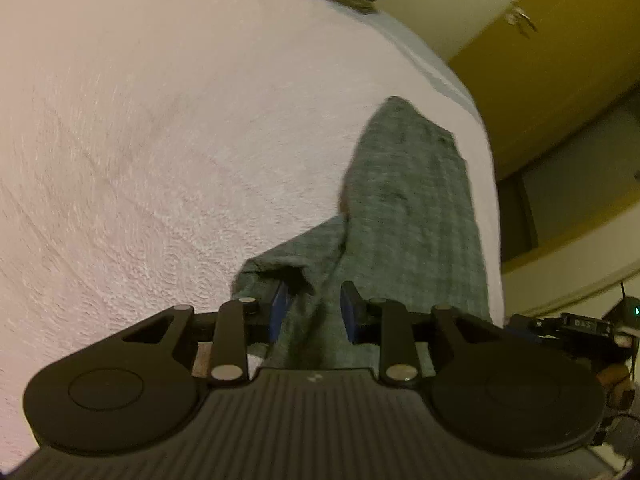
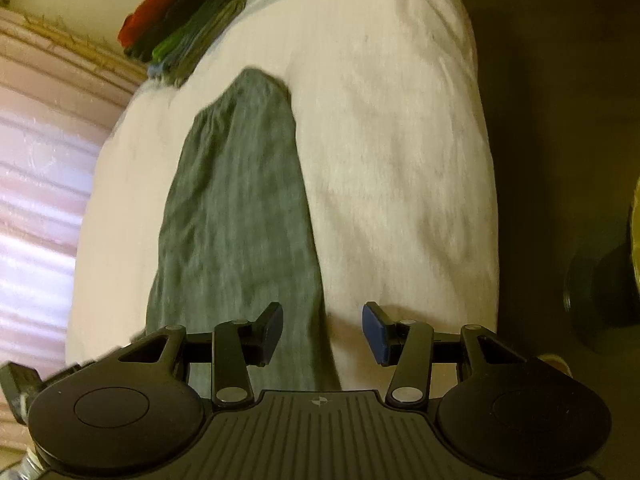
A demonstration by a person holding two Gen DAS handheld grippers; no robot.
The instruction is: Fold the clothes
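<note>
A grey cloth (image 2: pixel 236 208) is lying as a long folded strip on a white towel (image 2: pixel 392 152) that is covering the surface. In the right wrist view the strip is running from just under the gripper up toward a stack of folded clothes (image 2: pixel 180 28), red on top with dark, green and blue layers below, sitting at the far end of the towel.

The right gripper (image 2: pixel 322 330) is hanging over the near end of the cloth with its jaws standing well apart. Its left pad is over the grey fabric and its right pad is over bare towel, and neither is pressing on anything.

The left gripper (image 1: pixel 314 308) is sitting at the other near corner of the cloth (image 1: pixel 412 208), jaws partly apart. A fold of the cloth is bunching up against its left pad and fabric is lying between the pads, though the blur makes it hard to say whether the cloth is touching them; they are not looking clamped on it.

Beyond the towel edge, yellow cupboard doors (image 1: pixel 540 60) are showing in the left wrist view.
</note>
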